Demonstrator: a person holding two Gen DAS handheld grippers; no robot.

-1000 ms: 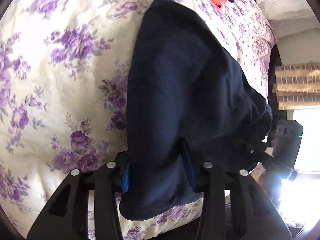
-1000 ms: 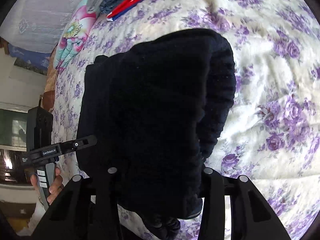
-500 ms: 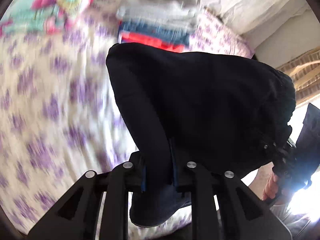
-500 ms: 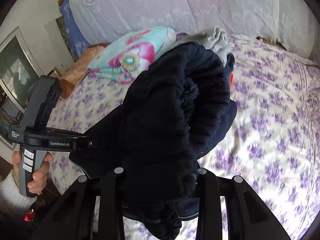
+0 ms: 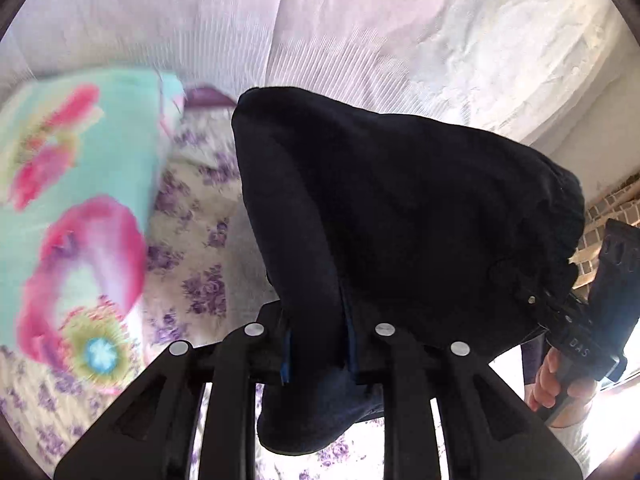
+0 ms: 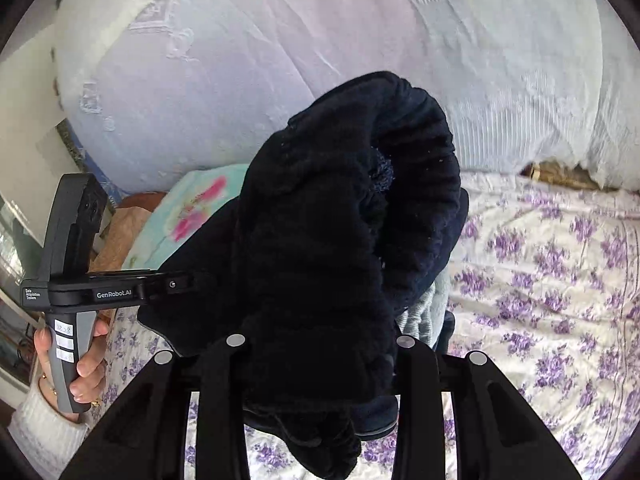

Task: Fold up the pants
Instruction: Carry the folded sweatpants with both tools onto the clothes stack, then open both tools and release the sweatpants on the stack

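The dark navy pants hang bunched in the air above the bed, held at both ends. In the left wrist view my left gripper is shut on a folded edge of the fabric, whose tail droops below the blue pads. My right gripper is shut on the thick ribbed waistband end of the pants, which bulges up and hides its fingertips. The other hand-held gripper shows at each view's edge: the left one at the left, the right one at the right.
A bed with a purple-flowered sheet lies below. A teal pillow with pink flowers sits to the left. White lace fabric covers the wall behind. A folded grey garment peeks out under the pants.
Both grippers have lifted the pants off the bed and carried them toward the head of the bed. The left gripper's jaws have narrowed on the fabric. The views have tilted up toward the white fabric.
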